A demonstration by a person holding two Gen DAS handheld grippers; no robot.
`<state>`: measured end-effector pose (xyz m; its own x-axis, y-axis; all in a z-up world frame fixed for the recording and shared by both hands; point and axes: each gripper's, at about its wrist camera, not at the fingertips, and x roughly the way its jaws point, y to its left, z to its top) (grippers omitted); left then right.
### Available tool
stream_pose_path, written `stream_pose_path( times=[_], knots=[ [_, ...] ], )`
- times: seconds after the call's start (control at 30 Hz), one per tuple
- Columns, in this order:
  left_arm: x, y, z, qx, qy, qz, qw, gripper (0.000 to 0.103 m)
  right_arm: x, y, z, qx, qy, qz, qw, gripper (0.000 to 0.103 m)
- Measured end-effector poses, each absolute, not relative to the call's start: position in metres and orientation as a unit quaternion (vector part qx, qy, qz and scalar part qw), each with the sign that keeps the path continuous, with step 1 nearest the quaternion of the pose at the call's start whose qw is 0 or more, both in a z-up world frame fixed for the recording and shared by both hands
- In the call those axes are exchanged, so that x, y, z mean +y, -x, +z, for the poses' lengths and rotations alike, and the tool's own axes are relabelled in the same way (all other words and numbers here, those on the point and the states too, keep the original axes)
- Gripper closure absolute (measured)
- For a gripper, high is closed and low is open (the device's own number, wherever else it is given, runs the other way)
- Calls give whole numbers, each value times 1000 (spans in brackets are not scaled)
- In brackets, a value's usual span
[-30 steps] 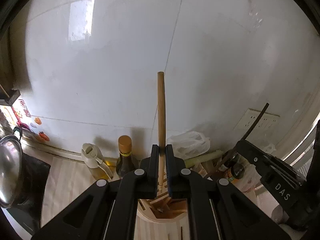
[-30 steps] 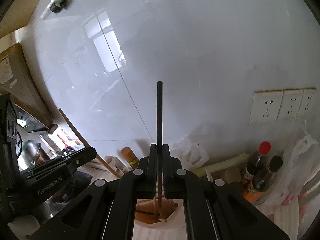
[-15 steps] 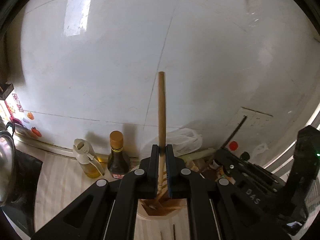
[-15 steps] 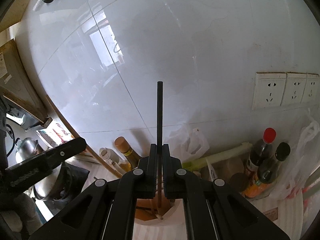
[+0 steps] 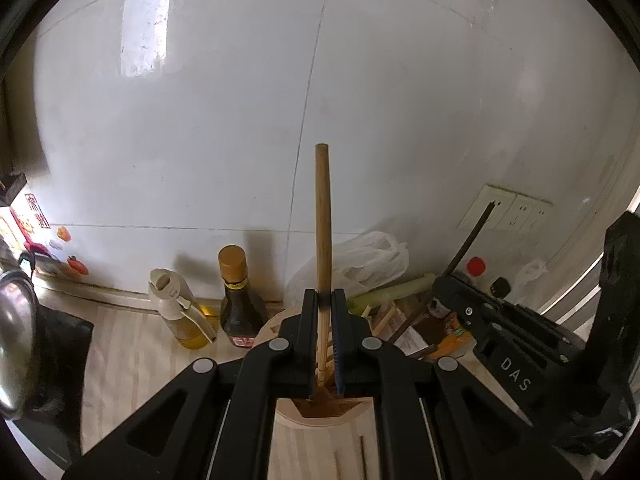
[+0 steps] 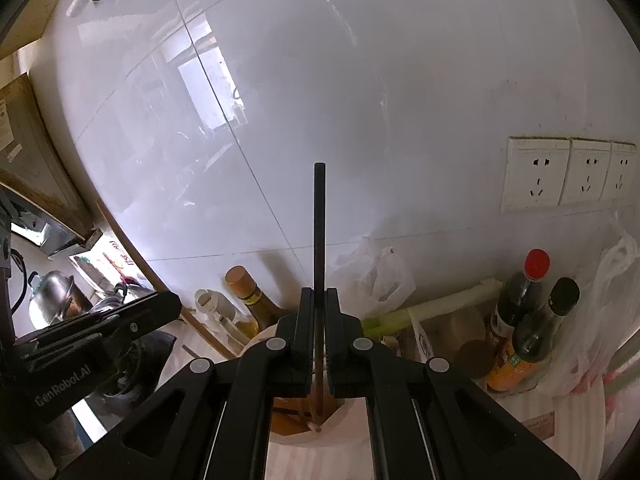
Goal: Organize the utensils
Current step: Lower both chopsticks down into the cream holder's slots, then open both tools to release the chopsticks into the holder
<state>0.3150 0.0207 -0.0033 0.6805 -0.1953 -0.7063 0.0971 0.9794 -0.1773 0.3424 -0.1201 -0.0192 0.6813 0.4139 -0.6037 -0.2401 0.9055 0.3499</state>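
My left gripper (image 5: 325, 300) is shut on a light wooden chopstick (image 5: 322, 216) that stands upright, its lower end in a round wooden utensil holder (image 5: 320, 408) below the fingers. My right gripper (image 6: 319, 300) is shut on a dark chopstick (image 6: 319, 224), also upright, its lower tip reaching into the same holder (image 6: 304, 420). The right gripper also shows at the right of the left wrist view (image 5: 448, 284), with the dark chopstick slanting. The left gripper body shows at the left of the right wrist view (image 6: 120, 320).
Against the white tiled wall stand an oil bottle (image 5: 180, 312), a dark sauce bottle (image 5: 238, 300), a plastic bag (image 5: 360, 260) and a green leek (image 6: 432, 308). Two sauce bottles (image 6: 524, 312) stand at the right under wall sockets (image 6: 568, 172). A steel pot (image 5: 16, 340) sits far left.
Both views shifted slightly. The right gripper moved a little right and up in the left wrist view. Both grippers stay shut on their chopsticks over the holder.
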Motion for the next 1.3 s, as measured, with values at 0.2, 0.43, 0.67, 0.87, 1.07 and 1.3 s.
stream_pose_path(
  times=[0.2,0.43,0.67,0.87,1.07,1.3],
  knots=[
    [18,-318,-21,407,51,-74,909,99,-117,-343,-28,361,-116,180,908,98],
    [23,-320,-35,413,57,-67,906,99,-112,-342,-35,340,-105,180,917,98],
    [26,-325,-43,411,57,-61,908,99,-107,-344,-45,324,-104,181,923,98],
    [26,-329,-52,423,56,-66,902,98,-98,-345,-57,338,-96,192,916,98],
    [28,-326,-43,437,75,-61,894,81,-99,-342,-55,360,-114,212,901,75],
    [53,-310,-1,386,103,-31,916,11,-129,-323,-27,337,-155,194,908,45]
  ],
)
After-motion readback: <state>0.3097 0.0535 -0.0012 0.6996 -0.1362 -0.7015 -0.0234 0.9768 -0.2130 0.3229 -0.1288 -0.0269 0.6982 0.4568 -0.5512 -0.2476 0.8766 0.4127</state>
